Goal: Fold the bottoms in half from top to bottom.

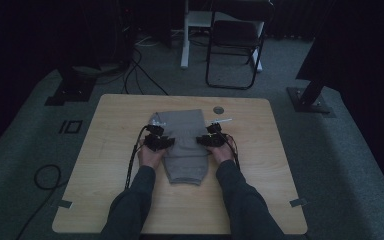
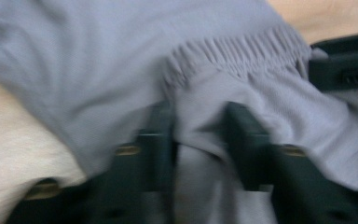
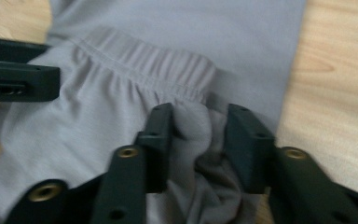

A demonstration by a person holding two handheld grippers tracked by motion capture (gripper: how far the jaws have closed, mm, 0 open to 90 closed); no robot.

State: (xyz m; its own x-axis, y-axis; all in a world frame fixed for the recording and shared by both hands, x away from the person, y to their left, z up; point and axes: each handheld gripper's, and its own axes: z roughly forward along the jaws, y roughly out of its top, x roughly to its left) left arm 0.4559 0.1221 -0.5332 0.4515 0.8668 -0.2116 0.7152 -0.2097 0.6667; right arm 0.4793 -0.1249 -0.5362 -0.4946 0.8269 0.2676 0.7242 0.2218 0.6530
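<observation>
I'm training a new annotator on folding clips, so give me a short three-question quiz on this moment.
1. True or false: the grey garment lies on the wooden table.
2. What sits between the jaws of the right claw? A) a bunched fold of grey fabric B) a metal disc C) nothing
3. In the left gripper view, which part of the garment runs just beyond the left claw?

Key: 1. True; it lies flat near the table's middle. 2. A; cloth is gathered between both jaws. 3. The gathered elastic waistband, with the other claw at its far end.
</observation>
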